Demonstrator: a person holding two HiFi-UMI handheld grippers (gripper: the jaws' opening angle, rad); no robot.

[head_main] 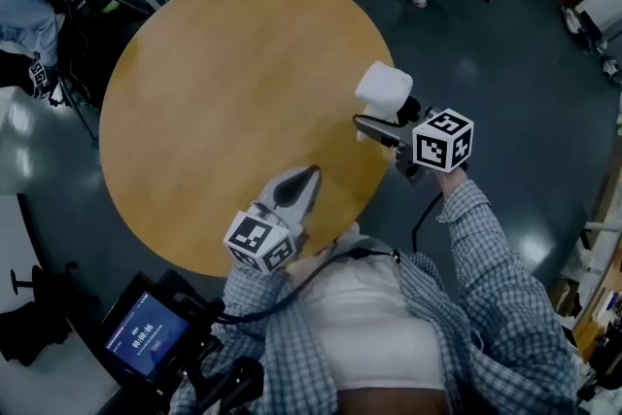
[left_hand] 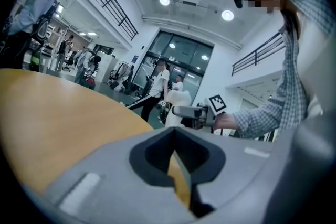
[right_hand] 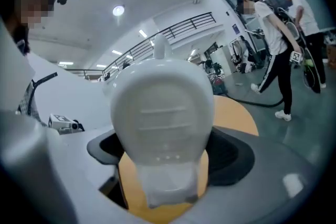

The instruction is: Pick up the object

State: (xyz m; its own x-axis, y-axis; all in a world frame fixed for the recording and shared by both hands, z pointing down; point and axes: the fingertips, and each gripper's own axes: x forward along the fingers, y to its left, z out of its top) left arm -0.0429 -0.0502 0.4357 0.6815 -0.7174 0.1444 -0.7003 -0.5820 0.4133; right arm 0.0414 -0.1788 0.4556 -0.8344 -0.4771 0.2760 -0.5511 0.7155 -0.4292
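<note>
Dark glossy floor [head_main: 505,44] surrounds a round wooden table [head_main: 214,92] whose top is bare. The right gripper [head_main: 375,125] is clamped on a white container [head_main: 384,90], with one jaw on each side of its narrow lower part and the wide rounded body standing out beyond the jaw tips. In the right gripper view the container [right_hand: 163,113] fills the gap between the jaws, so the grasp looks snug. It is probably taken low down because that part is slim enough to fit. The left gripper [head_main: 296,185] hangs over the near edge of the table with its jaws pressed together on nothing. It seems parked there to keep out of the way.

What kind of container this is stays unclear, since the camera sits so close that its shape is distorted. A small spout or nub shows beyond the jaws at its far end. From above I cannot tell whether it touches the tabletop. It sits right at the table's rim.
</note>
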